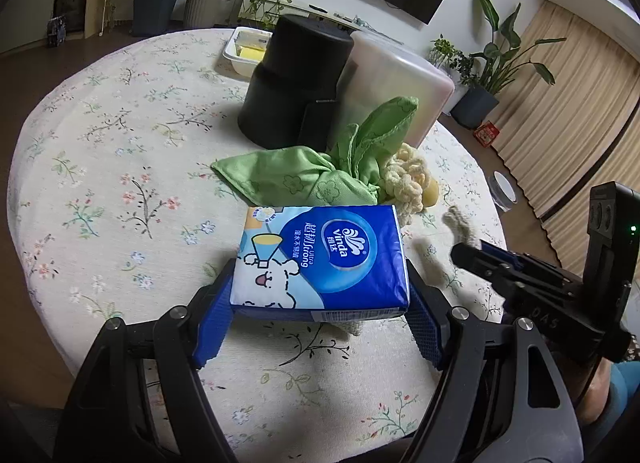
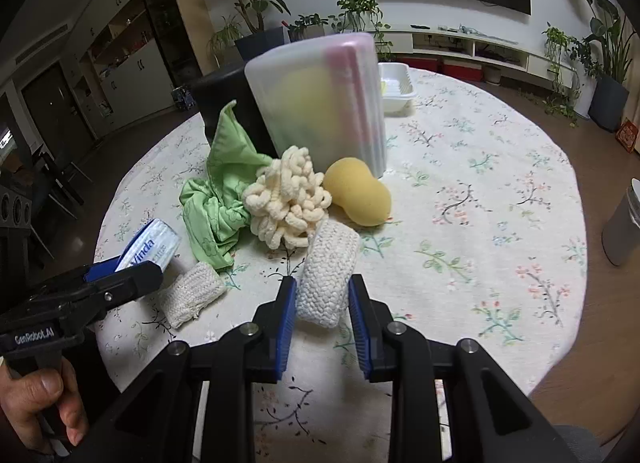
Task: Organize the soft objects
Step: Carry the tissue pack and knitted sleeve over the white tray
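Note:
My left gripper is shut on a blue tissue pack, its blue pads pressing both long sides; the pack hangs just above the tablecloth. In the right wrist view the same pack shows at the left. My right gripper is shut on a white knitted pad, tilted up off the table. A second knitted pad lies flat at the left. Behind them sit a cream looped yarn bundle, a yellow sponge and a crumpled green cloth.
An upturned translucent bin and a black container stand behind the pile. A white tray sits at the far edge. The round table has a floral cloth. A hand grips the left tool's handle.

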Available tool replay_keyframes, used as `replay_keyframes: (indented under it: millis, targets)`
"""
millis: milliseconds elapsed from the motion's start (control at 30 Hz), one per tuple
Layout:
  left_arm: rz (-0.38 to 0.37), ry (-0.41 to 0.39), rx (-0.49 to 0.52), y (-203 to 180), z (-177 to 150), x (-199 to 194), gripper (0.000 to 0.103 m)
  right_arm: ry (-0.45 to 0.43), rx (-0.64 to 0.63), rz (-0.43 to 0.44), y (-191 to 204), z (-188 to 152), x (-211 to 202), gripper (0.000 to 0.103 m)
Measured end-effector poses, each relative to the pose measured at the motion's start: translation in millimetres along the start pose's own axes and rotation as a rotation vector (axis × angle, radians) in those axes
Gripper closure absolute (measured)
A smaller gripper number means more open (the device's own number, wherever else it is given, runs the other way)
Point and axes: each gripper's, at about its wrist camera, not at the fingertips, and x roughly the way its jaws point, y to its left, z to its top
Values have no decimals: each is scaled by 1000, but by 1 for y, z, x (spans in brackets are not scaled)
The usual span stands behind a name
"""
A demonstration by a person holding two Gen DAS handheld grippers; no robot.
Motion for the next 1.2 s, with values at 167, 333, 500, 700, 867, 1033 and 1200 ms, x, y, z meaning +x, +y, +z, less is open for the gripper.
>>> replay_keyframes:
  millis: [167,333,500,700,867,1033,1200]
  targets:
    - [28,-26,6,13,18,-16,29,-20,8,-20,-14,9,-15,74]
    - [86,-84,20,41,69,-36,29,-62,10,-88,-49,39,-30,74]
    - [140,-130,60,58,127,-43,29,-106,-14,-165,-83,86,-39,74]
    - [162,-123,141,58,197,-20,29,-111,-44,-178,-116,159,-18,74]
    - [137,-87,193,53,242,16,29,-95,-115,-159,-118,216,13,74]
    - [101,-24,261,39,279,64,29,-40,-180,-87,-111,263,60,74]
    - [51,74,337,23,304,121,29,51,-257,-24,-94,287,114,74]
